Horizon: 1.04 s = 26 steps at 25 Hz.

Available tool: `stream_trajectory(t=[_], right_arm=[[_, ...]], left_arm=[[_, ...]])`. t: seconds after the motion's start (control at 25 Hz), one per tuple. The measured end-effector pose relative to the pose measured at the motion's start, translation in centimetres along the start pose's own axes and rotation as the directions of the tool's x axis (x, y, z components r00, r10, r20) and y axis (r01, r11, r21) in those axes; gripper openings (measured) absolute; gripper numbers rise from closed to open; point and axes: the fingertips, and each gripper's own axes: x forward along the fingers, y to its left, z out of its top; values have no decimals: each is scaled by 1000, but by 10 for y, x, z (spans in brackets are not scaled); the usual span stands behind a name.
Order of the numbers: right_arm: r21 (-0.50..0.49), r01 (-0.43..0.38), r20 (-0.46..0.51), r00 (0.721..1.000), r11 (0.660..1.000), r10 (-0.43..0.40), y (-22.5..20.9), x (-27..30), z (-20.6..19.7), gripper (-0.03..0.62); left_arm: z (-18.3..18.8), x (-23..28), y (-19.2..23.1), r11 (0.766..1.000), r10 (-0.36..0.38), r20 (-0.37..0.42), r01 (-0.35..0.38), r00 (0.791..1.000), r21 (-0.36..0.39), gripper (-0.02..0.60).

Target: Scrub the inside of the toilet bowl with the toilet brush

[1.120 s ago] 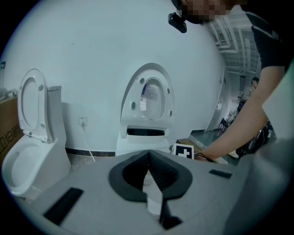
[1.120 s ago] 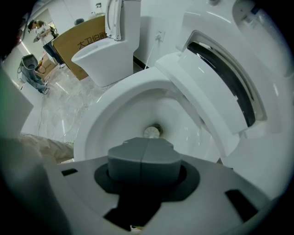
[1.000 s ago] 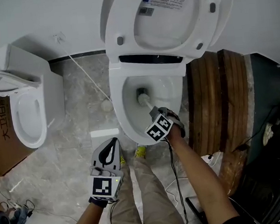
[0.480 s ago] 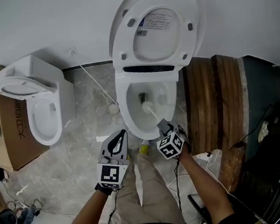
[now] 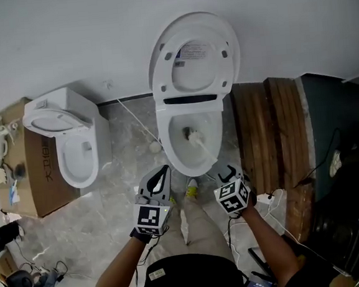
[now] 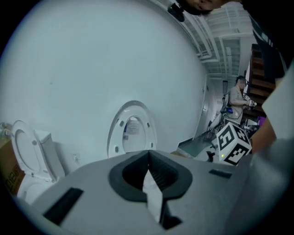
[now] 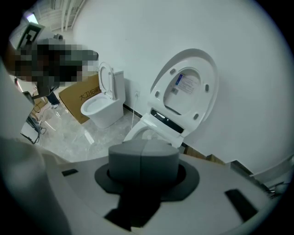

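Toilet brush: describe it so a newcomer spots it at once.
Two white toilets stand against the wall; take the right toilet, lid raised, beside the wooden boards. The toilet brush sits in its bowl, pale handle slanting toward the rim; the left toilet holds nothing.

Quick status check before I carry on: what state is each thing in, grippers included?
toilet seat: raised.
toilet brush: head down in the bowl, handle leaning toward the front rim.
left gripper: shut, nothing in it.
right gripper: shut; no handle shows between its pads.
second toilet's lid: raised.
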Motion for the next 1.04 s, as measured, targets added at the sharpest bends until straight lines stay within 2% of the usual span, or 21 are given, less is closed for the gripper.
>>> stream_trajectory(t=[0.44,0.6,1.04], right_arm=[[72,29,31,999,997,-32,-1,-97,15,149],[101,27,30,999,994,-30,-8,-120,19,149],[163,81,81,992,983,-95,-25,-173,31,149]], left_arm=[[64,-38,-8,999,-4,81,1,997,36,9],[78,-49,-12,999,-13,109,8,994,47,9],[103,-66,-12,997,-17,153,7,988,70,9]])
